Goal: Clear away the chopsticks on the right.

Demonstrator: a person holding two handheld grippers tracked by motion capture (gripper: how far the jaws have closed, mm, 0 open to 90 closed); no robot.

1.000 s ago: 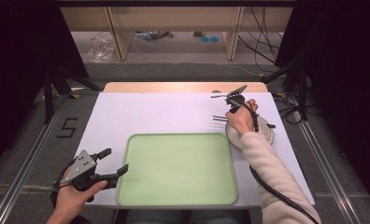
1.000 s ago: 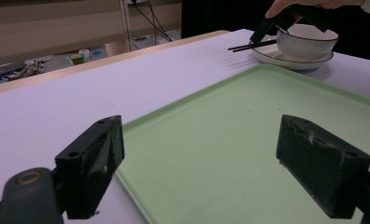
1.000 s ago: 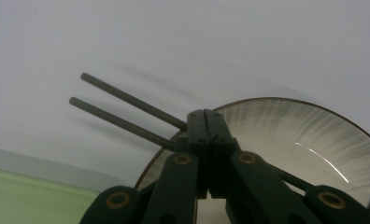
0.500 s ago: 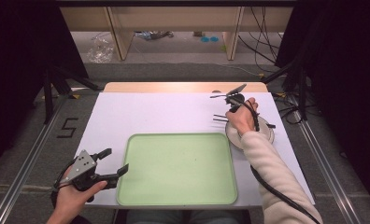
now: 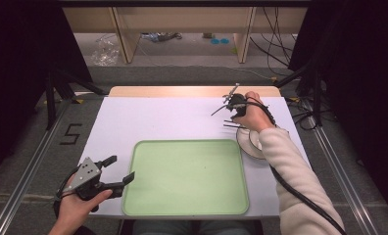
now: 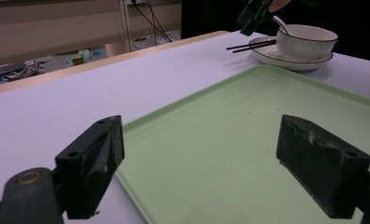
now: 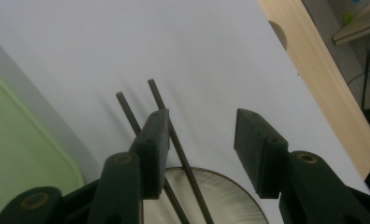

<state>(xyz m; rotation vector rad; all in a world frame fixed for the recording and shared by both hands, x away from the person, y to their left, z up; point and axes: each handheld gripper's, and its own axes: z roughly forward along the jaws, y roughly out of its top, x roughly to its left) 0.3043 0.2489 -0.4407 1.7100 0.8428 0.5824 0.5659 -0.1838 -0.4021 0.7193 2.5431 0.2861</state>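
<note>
Two black chopsticks [image 7: 188,172] lie side by side with their near ends on the rim of a white plate [image 7: 220,196] and their tips out over the white table. My right gripper [image 7: 202,121] hovers just above them; its jaws have just been opening and hold nothing, and one chopstick passes under the left jaw. From above, the right gripper [image 5: 224,102] is at the far right, over the chopsticks [image 5: 231,123]. A white bowl [image 6: 307,39] sits on the plate [image 6: 272,53]. My left gripper [image 5: 119,169] is open at the front left, beside the green tray [image 5: 182,176].
The tray [image 6: 248,121] is bare and takes up the middle front of the white table top [image 5: 153,117]. A wooden strip [image 5: 182,91] runs along the far edge. Cables [image 5: 300,205] trail from the right hand.
The right gripper's jaws have spread apart and the hand has lifted a little and shifted left. The chopsticks stay where they were on the plate. The left hand has not moved.
</note>
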